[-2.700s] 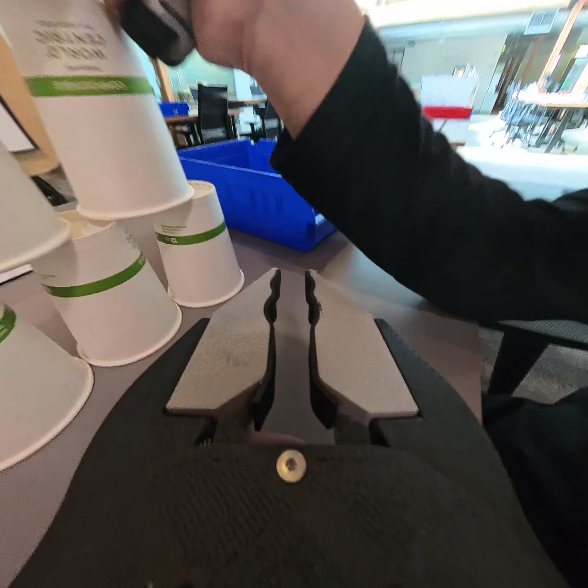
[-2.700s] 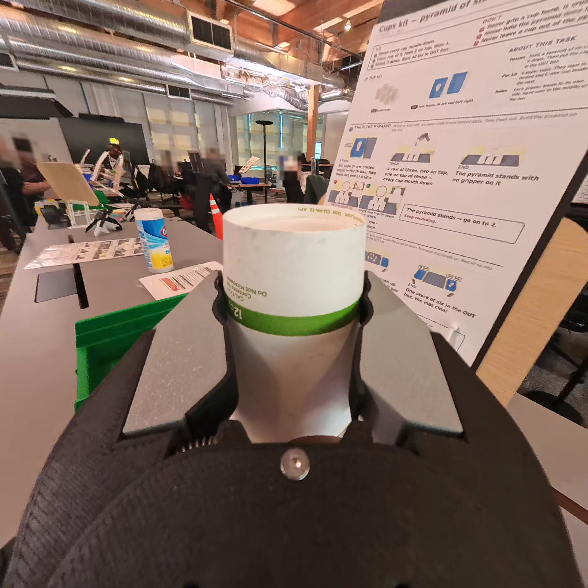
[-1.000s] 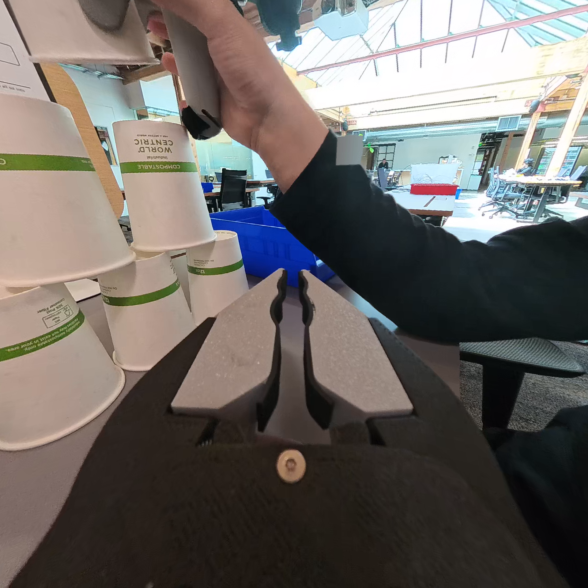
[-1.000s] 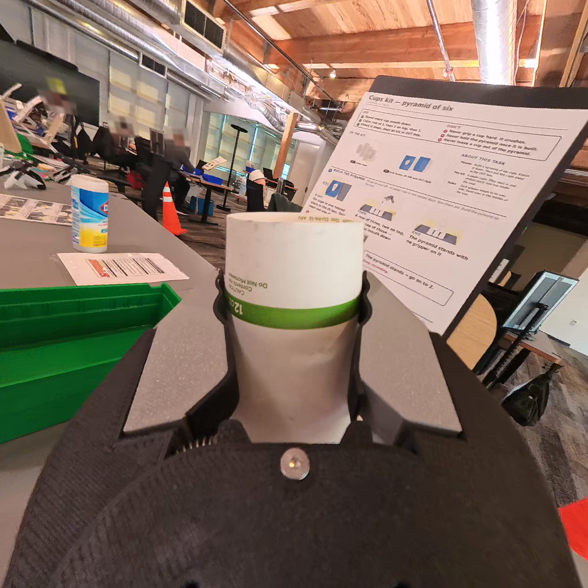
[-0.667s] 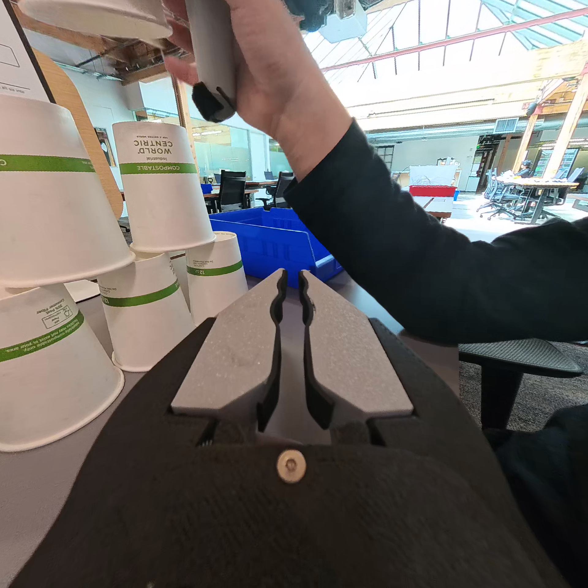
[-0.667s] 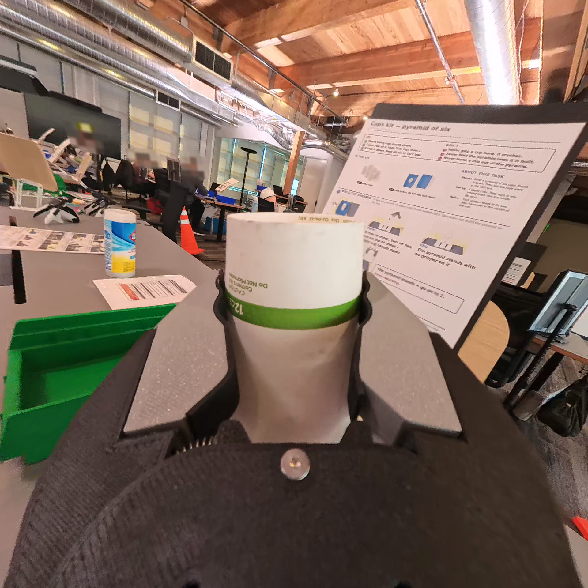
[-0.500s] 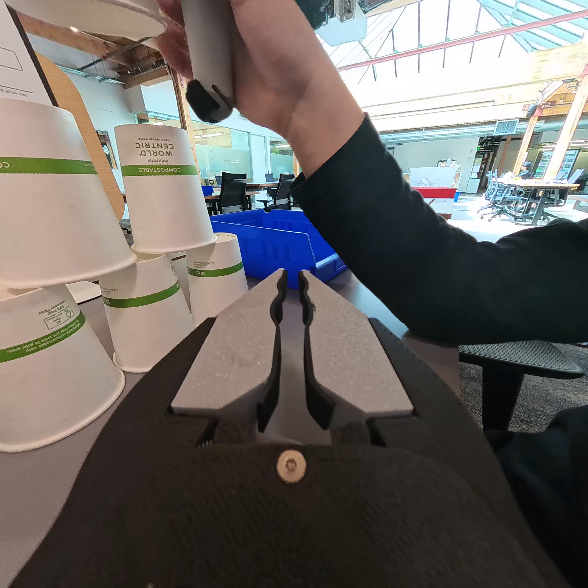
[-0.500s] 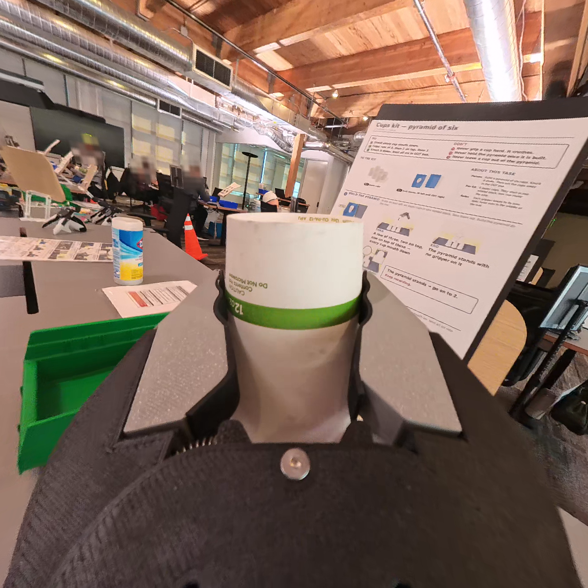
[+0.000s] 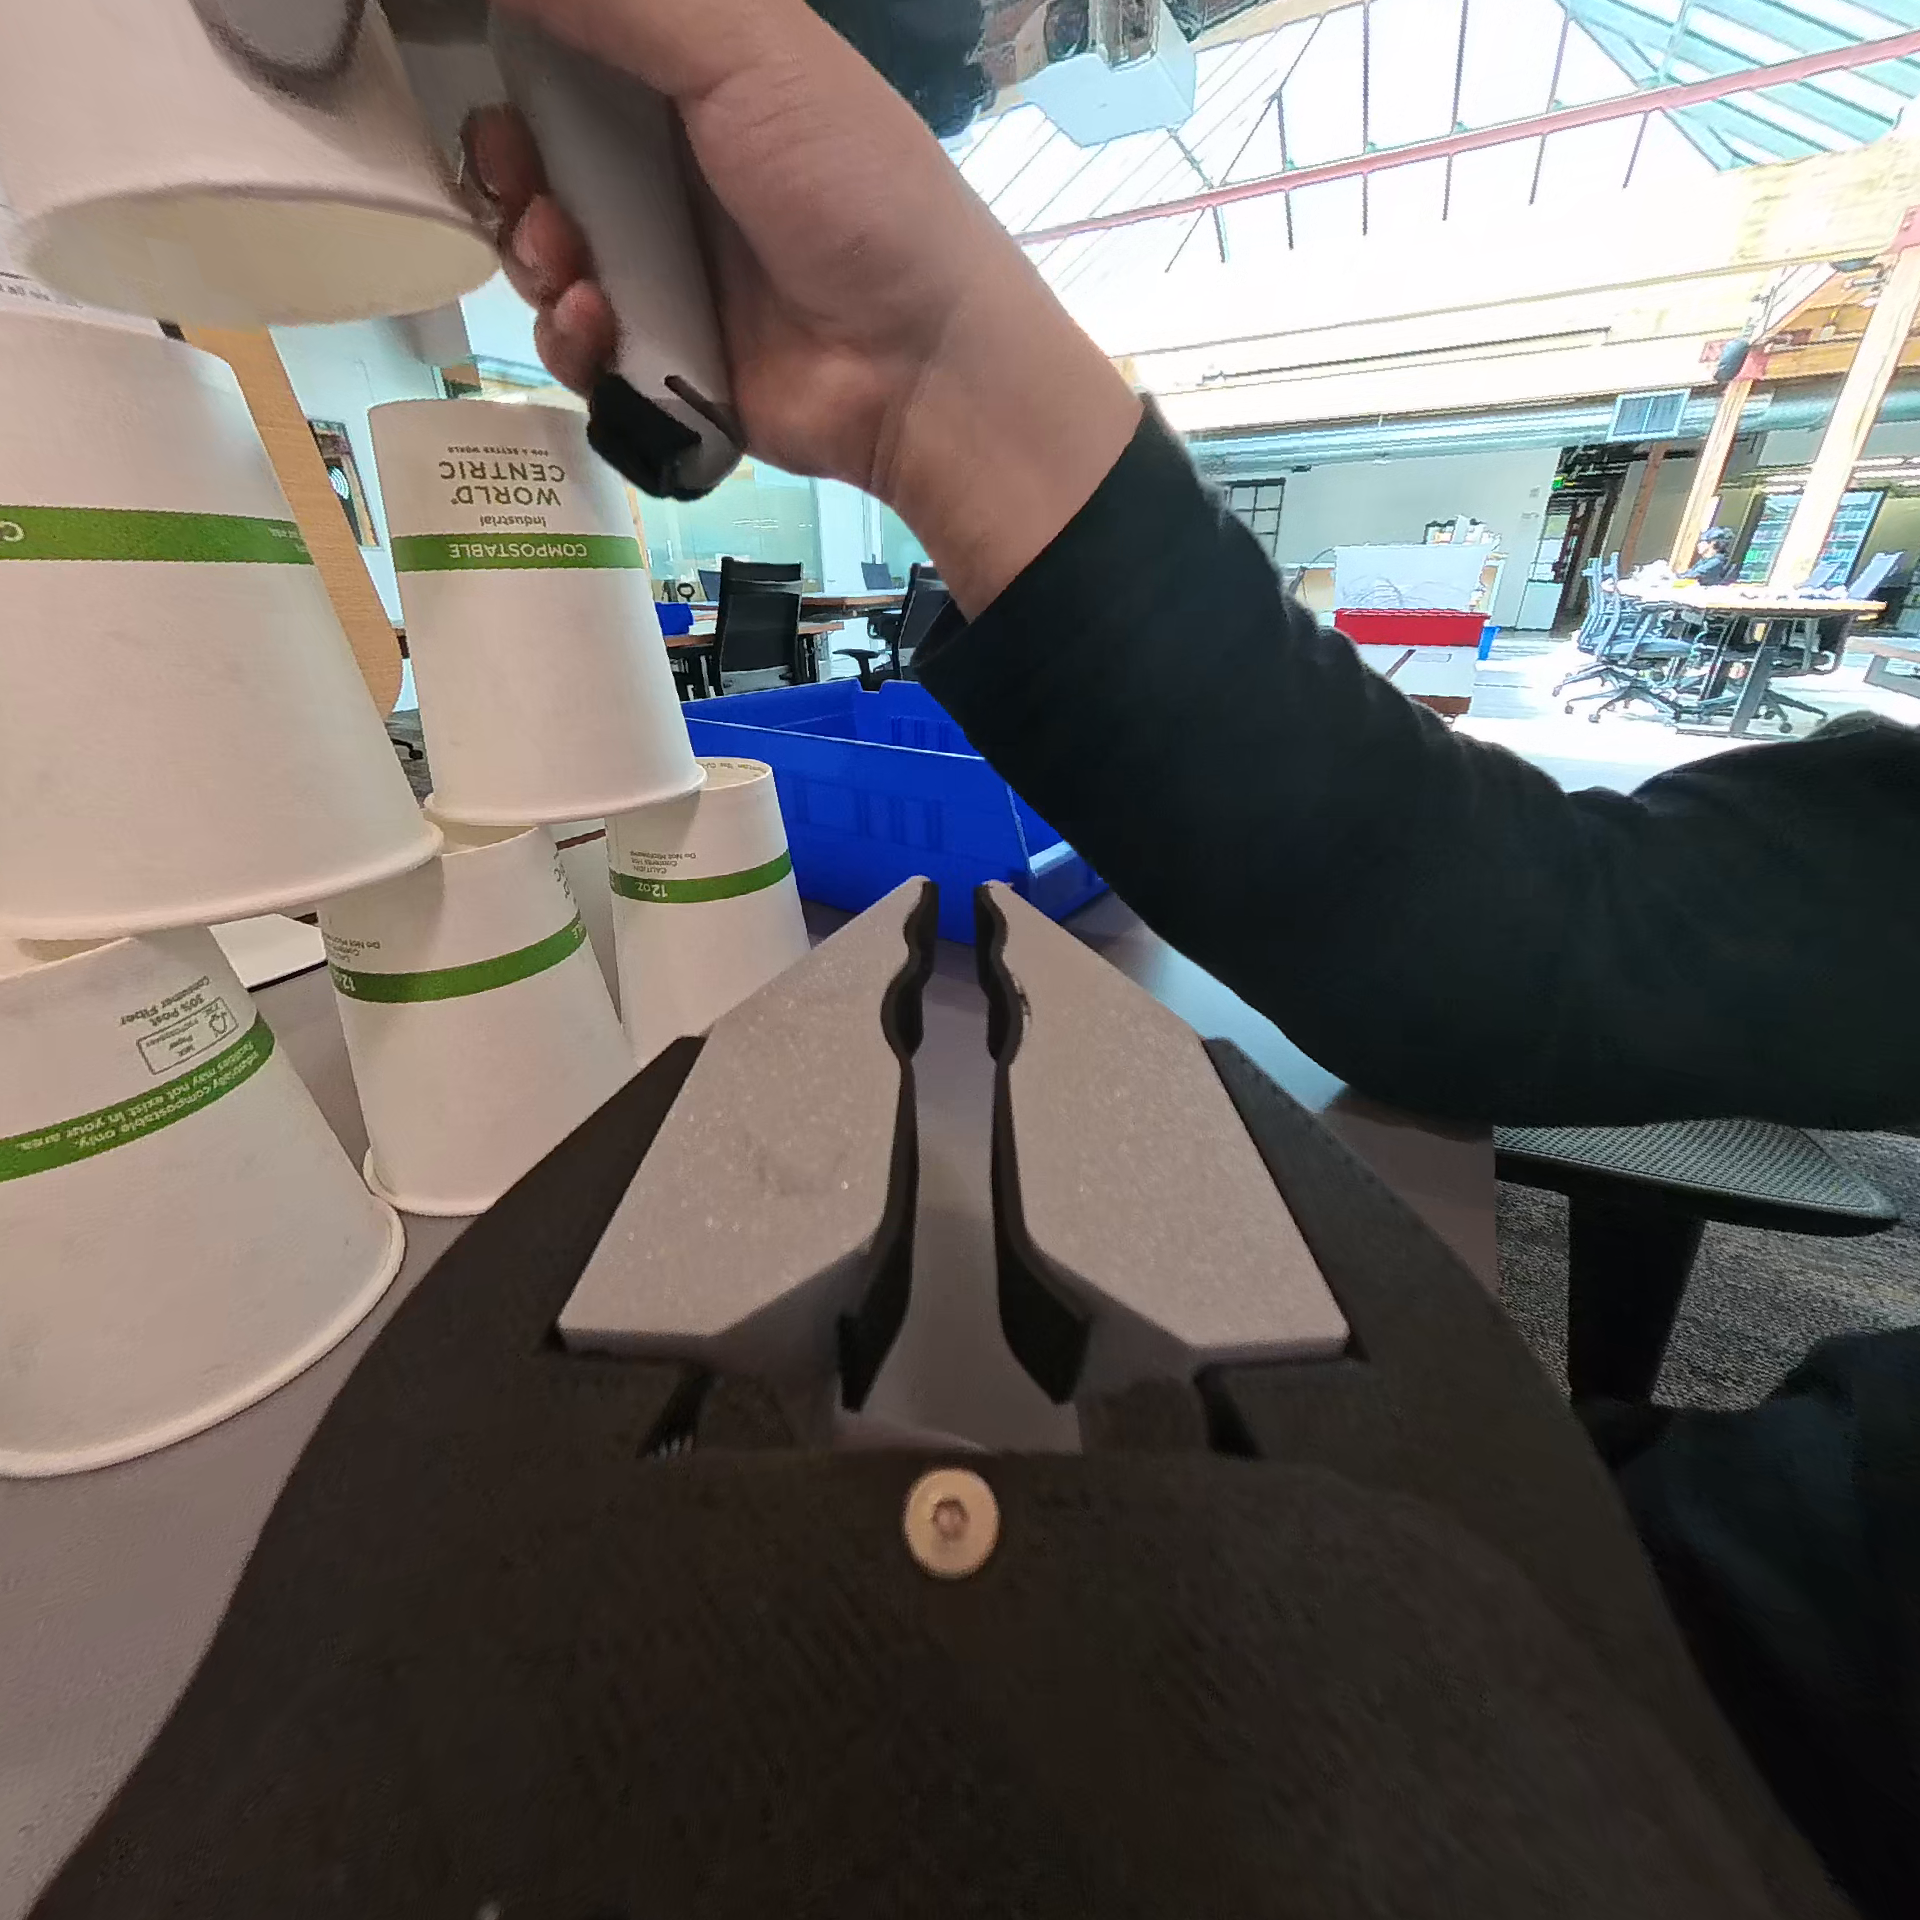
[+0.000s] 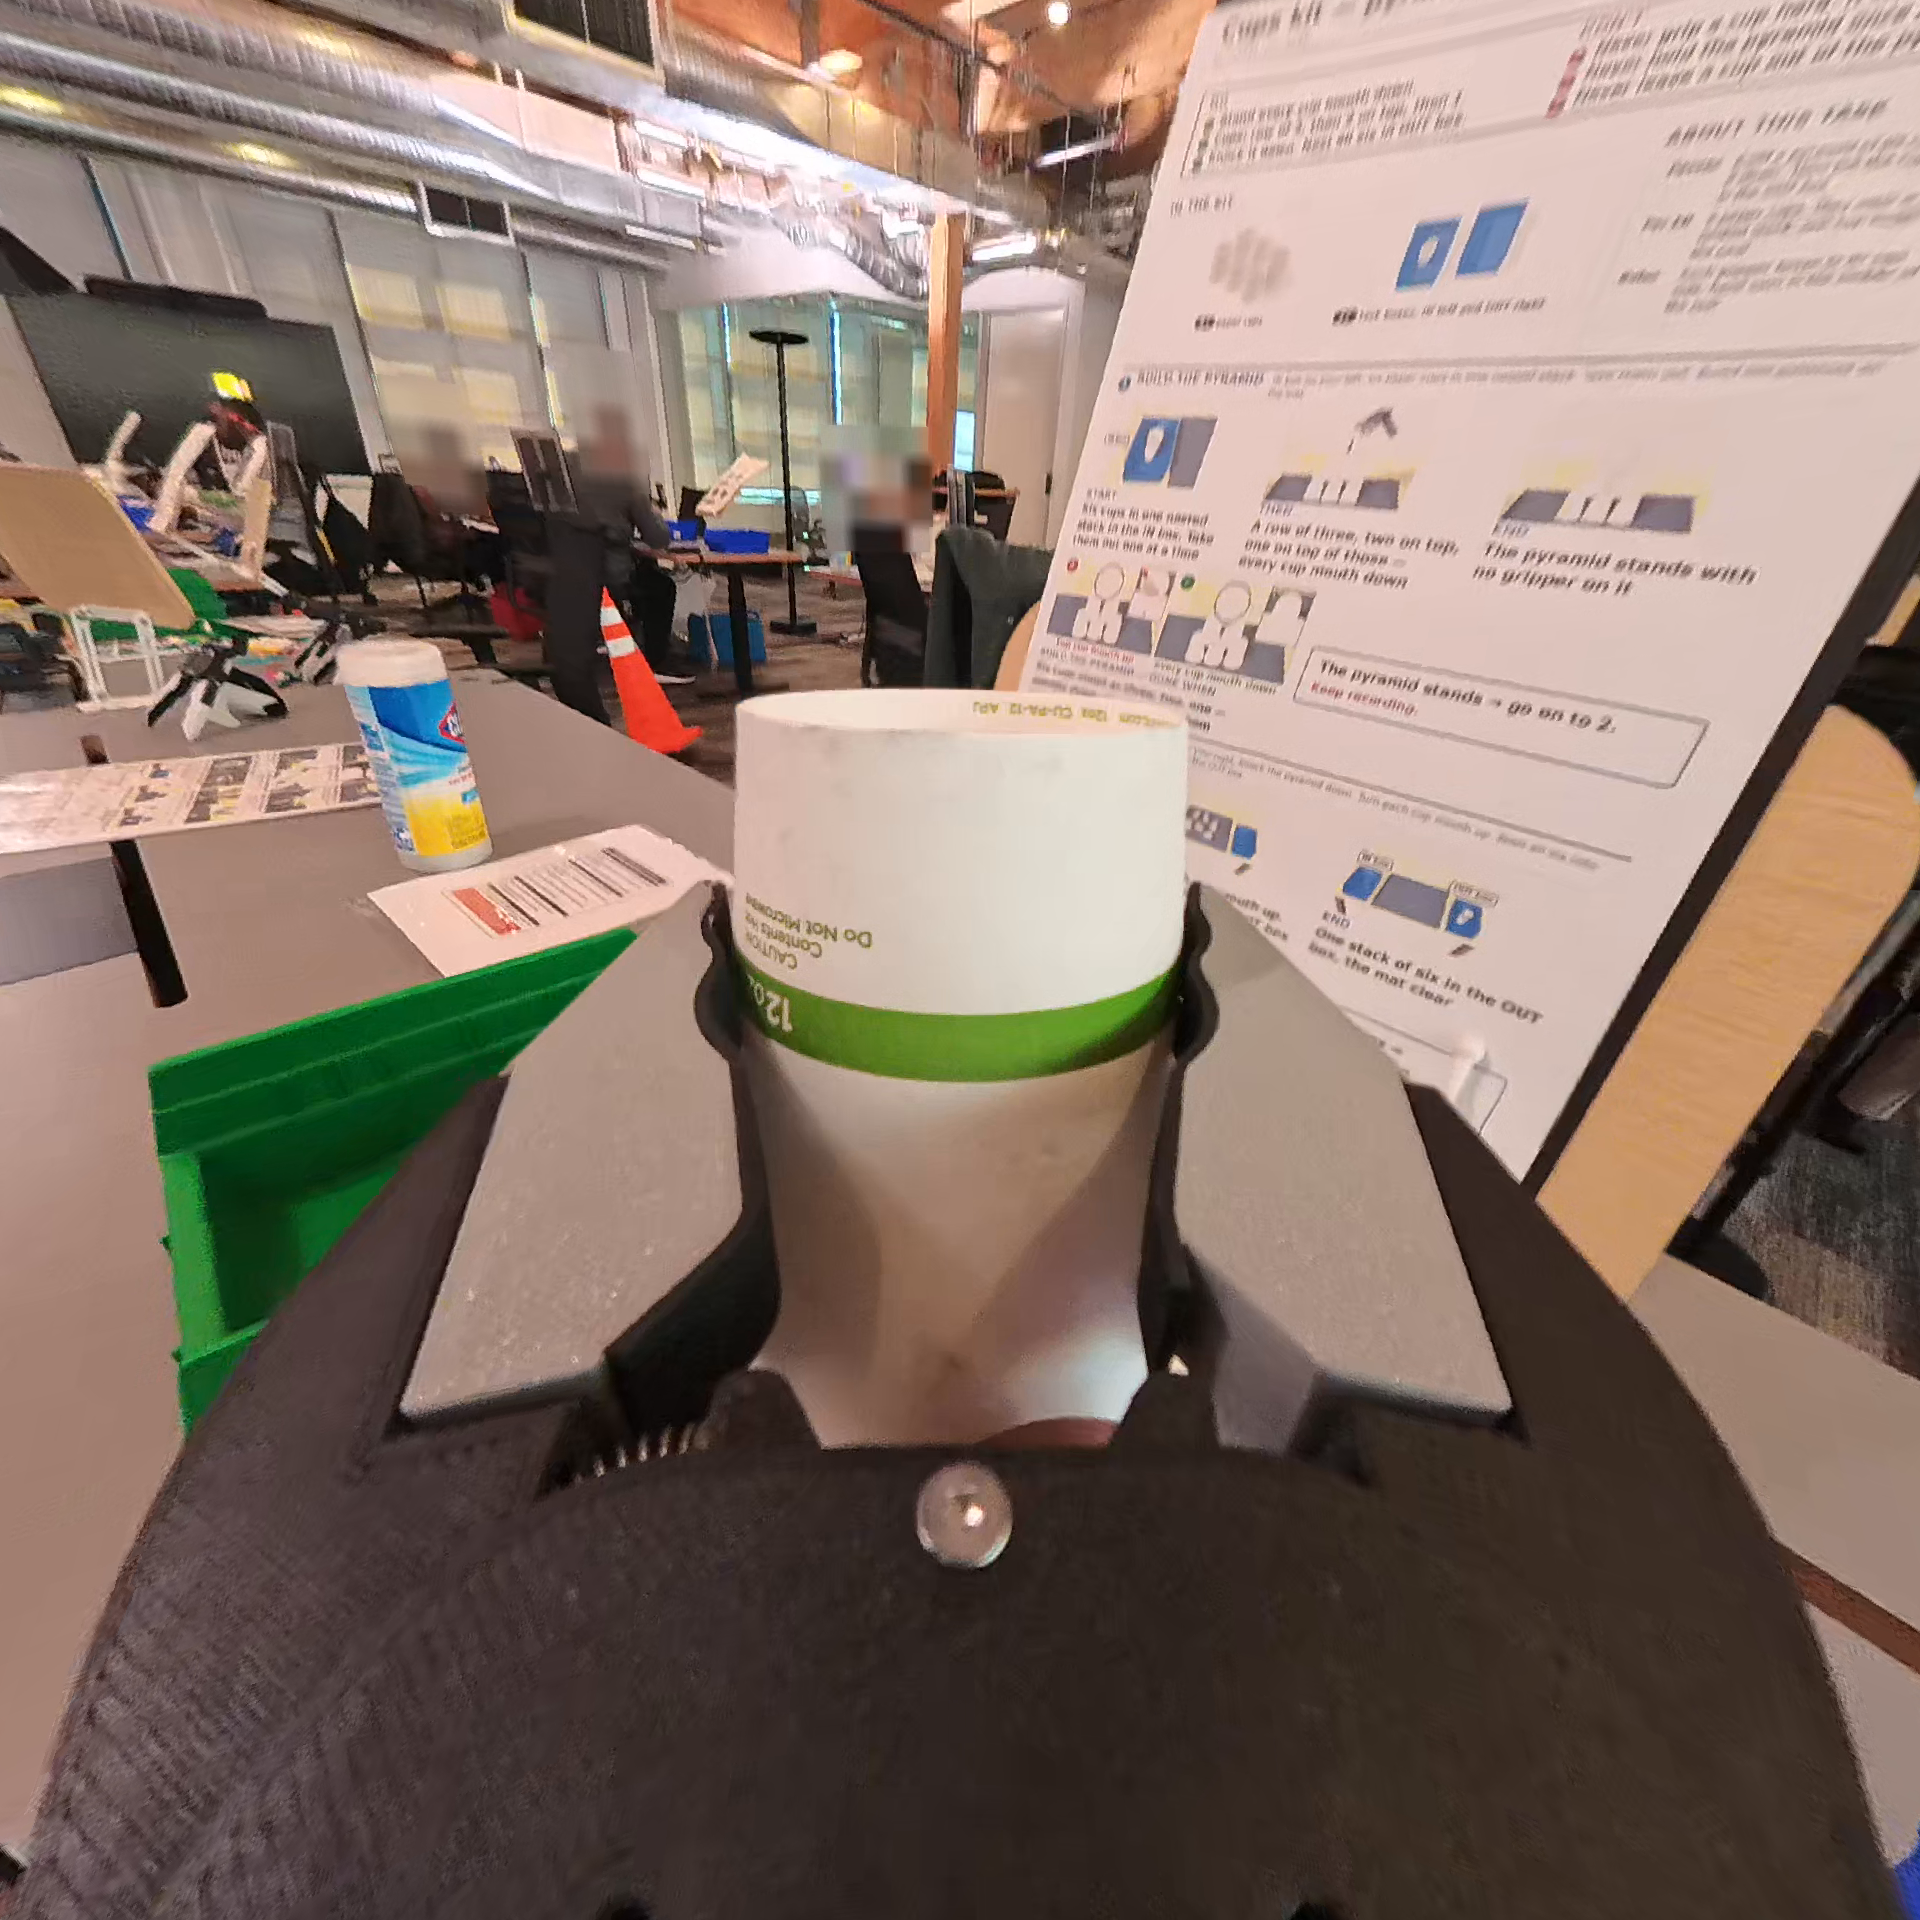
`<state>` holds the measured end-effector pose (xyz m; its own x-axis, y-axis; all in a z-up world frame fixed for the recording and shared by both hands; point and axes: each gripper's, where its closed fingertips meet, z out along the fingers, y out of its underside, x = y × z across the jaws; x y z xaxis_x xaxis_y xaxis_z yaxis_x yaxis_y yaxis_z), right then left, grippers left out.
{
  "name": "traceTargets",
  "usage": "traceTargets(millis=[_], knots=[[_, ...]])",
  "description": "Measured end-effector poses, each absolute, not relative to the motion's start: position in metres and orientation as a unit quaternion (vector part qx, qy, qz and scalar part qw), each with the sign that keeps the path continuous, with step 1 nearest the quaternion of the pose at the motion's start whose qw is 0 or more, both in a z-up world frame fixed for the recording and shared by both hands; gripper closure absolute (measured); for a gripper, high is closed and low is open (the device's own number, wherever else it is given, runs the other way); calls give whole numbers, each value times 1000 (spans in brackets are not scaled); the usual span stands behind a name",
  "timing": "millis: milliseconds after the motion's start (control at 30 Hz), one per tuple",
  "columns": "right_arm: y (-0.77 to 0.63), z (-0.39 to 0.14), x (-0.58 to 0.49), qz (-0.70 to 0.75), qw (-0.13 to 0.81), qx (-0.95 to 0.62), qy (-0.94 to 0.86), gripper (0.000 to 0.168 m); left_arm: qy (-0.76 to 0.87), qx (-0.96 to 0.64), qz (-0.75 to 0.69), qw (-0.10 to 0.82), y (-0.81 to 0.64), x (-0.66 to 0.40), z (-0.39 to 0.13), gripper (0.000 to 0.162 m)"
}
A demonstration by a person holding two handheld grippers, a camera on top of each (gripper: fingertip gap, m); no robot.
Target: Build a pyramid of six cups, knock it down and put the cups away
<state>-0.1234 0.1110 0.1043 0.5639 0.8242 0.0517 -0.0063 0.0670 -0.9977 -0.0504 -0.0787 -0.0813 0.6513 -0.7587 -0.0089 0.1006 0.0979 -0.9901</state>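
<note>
Five white paper cups with green bands stand mouth down on the grey table in the left wrist view: three in the bottom row [image 9: 468,1049] and two on top of them [image 9: 530,623]. My left gripper [image 9: 956,909] is shut and empty, low beside the stack on its right. My right gripper [image 10: 956,935] is shut on a sixth cup [image 10: 956,831], held mouth down. In the left wrist view this cup [image 9: 229,177] hangs just above the nearer second-row cup [image 9: 177,675], with the person's hand [image 9: 831,270] on the gripper handle.
A blue bin [image 9: 883,800] stands behind the stack. A green bin [image 10: 343,1091] sits to the left in the right wrist view. A slanted instruction board [image 10: 1507,468] stands behind the held cup. A wipes canister [image 10: 416,758] and a paper sheet [image 10: 540,894] lie farther back. The grippers' ends are close to 25 cm from one another.
The right gripper with its cup rose a little, then came down closer over the second-row cups and nearer the board. The left gripper has not moved.
</note>
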Motion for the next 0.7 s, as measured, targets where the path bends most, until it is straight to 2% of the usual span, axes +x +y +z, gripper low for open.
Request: traceTargets(millis=[33, 700], knots=[[114, 100, -125, 314, 644, -608, -343, 85, 277, -595, -313, 687, -79, -50, -81, 158], [129, 87, -148, 251, 587, -657, -401, 84, 281, -595, -314, 684, -80, -49, -82, 157]])
